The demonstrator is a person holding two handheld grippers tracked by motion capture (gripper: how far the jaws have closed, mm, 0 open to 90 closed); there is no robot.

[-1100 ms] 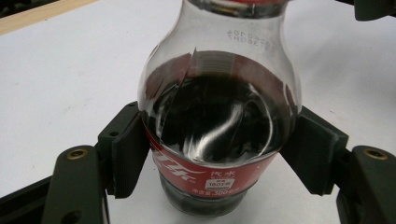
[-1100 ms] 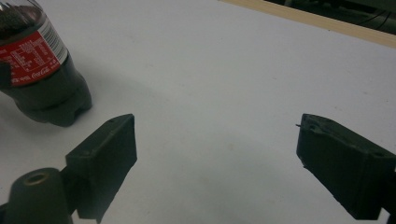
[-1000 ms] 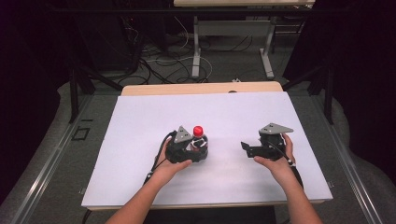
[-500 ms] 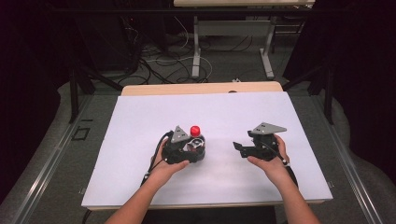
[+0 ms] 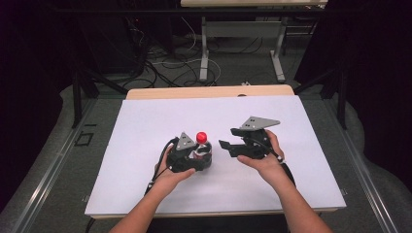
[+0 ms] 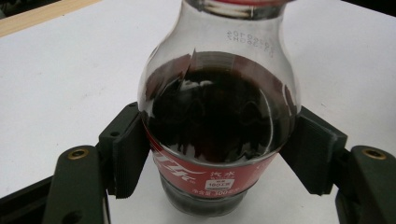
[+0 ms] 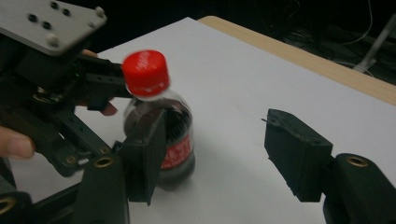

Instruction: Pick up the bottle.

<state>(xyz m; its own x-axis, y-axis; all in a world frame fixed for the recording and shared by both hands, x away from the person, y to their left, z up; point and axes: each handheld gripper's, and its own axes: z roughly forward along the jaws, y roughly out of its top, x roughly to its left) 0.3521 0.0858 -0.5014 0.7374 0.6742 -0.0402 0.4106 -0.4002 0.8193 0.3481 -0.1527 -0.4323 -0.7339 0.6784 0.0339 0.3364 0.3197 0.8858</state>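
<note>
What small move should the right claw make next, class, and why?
Probably bring the right claw up and across so that its jaws straddle the red cap. The left claw clamps the cola bottle upright on the white table; the right claw's jaws, which have just been closing with nothing between them, sit beside the bottle, short of the cap.

A lab: black curtains, floor cables (image 5: pixel 160 68), white-covered test table (image 5: pixel 145 126).

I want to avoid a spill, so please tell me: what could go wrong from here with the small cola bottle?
1. The left gripper clamps the small clear plastic cola bottle low on its rounded body; twisting the red screw cap might turn or tip it.
2. The right gripper, whose jaws have just been closing with nothing between them, sits beside the cap and could knock the bottle.
</note>
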